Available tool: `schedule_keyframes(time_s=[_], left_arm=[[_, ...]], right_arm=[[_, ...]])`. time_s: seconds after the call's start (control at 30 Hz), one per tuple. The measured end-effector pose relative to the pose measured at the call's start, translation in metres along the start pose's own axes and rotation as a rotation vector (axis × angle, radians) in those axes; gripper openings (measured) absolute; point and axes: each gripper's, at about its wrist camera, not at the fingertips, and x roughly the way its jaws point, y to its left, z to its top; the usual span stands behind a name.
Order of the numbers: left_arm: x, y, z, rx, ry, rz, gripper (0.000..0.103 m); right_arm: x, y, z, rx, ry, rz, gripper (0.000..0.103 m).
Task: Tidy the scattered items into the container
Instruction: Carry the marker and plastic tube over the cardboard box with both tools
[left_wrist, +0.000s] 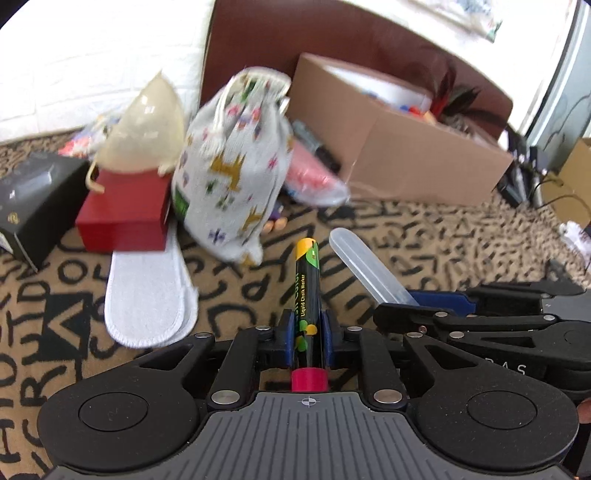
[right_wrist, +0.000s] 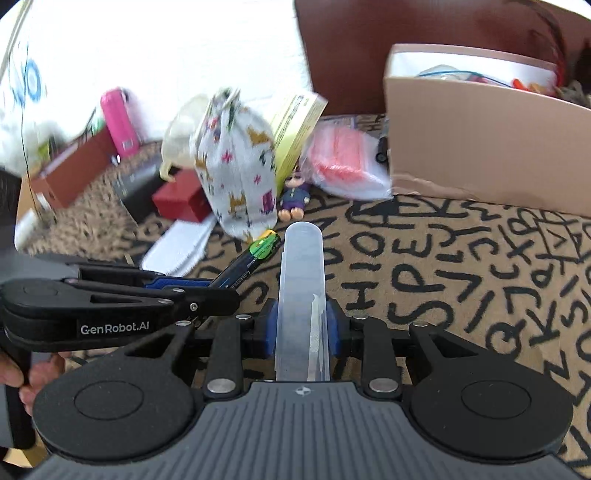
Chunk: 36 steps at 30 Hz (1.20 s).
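Note:
My left gripper is shut on a black liquid chalk marker with a yellow-green end and a red cap, held above the rug. My right gripper is shut on a clear plastic tube case. The two grippers sit side by side; the case shows in the left wrist view and the marker in the right wrist view. The cardboard box, holding several items, stands ahead to the right, also in the right wrist view.
On the patterned rug lie a white patterned drawstring bag, a red box, a black box, white pads, a pink packet, a small figurine and a yellow box.

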Motion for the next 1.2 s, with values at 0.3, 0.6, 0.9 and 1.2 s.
schedule_keyframes(time_s=[0.3, 0.6, 0.9, 1.2], left_arm=[[-0.015, -0.039, 0.07, 0.045, -0.12, -0.128, 0.012], [0.004, -0.081, 0.171, 0.076, -0.226, -0.168, 0.012], [0.087, -0.087, 0.25, 0.038, -0.218, -0.059, 0.013], [0.158, -0.074, 0.264, -0.003, -0.143, -0.036, 0.013]], right_arm=[[-0.048, -0.03, 0.044, 0.048, -0.168, 0.0, 0.031], [-0.072, -0.079, 0.123, 0.065, -0.333, -0.099, 0.031], [-0.034, -0.139, 0.183, 0.132, -0.328, -0.192, 0.031], [0.021, -0.173, 0.19, 0.164, -0.243, -0.214, 0.031]])
